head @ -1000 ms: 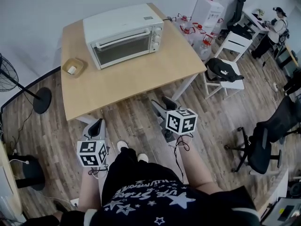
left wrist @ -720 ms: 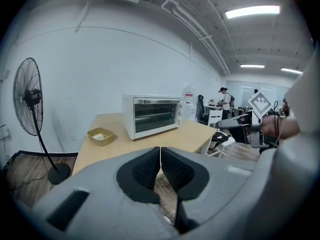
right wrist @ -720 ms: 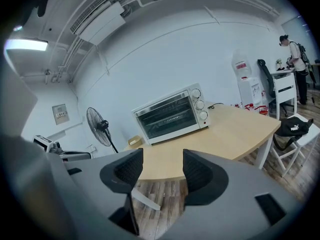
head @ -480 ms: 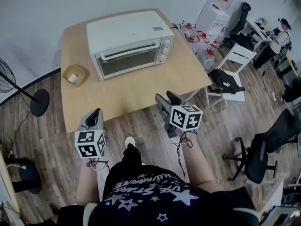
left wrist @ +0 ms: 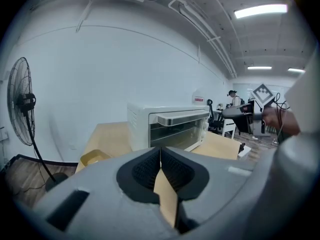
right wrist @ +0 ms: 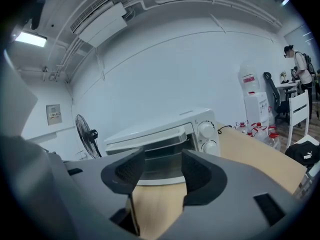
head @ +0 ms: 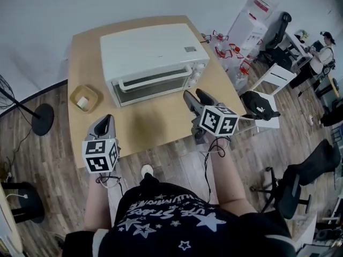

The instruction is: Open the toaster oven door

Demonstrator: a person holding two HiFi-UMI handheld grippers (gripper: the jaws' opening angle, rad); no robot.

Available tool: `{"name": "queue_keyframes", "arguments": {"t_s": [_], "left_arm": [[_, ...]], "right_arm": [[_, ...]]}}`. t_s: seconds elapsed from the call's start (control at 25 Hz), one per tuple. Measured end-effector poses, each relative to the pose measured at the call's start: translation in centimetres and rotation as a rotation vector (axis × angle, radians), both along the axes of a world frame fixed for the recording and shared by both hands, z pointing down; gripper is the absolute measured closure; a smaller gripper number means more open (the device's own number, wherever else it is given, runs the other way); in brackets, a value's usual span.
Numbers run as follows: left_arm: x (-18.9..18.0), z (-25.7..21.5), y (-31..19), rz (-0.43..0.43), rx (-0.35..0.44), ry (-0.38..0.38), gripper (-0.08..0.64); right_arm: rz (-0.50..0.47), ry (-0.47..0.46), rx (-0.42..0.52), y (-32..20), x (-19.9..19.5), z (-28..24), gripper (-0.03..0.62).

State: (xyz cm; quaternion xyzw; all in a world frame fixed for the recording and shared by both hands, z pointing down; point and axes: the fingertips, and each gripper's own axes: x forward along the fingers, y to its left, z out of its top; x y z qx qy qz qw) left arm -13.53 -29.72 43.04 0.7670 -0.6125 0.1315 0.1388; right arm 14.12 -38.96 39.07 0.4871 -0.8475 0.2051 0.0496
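Note:
A white toaster oven (head: 153, 55) stands at the back of the wooden table (head: 161, 116) with its glass door shut and a bar handle (head: 153, 81) along the door's top. My left gripper (head: 105, 119) hovers over the table's front left edge, shut and empty; in the left gripper view (left wrist: 160, 151) the oven (left wrist: 170, 126) is ahead and to the right. My right gripper (head: 195, 94) is open just short of the oven's knob end. Its jaws have just been closing a little, with nothing between them. In the right gripper view (right wrist: 163, 159) the handle (right wrist: 145, 140) is right ahead.
A small wooden dish (head: 84, 98) with a white object sits left of the oven. A fan base (head: 43, 116) stands on the floor at the left. Right of the table are bottles (head: 236, 52), a white chair with a black bag (head: 260, 105) and an office chair (head: 300, 181).
Both grippers have moved forward from above the floor to over the table's front edge. The oven now appears nearer and larger.

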Motion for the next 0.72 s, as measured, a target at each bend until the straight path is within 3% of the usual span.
{"name": "queue_keyframes", "arguments": {"t_s": [0.4,0.72], "left_arm": [[-1.2,-0.1,-3.3,-0.004,-0.007,0.014,0.538],[-1.8,0.6,-4.1,0.002,-0.021,0.021,0.538]], "right_arm": [[0.056,-0.002,0.001,-7.8,-0.2,-2.5,0.397],[0.071,0.081,-0.082,-10.6,-0.2,-0.8,0.431]]}}
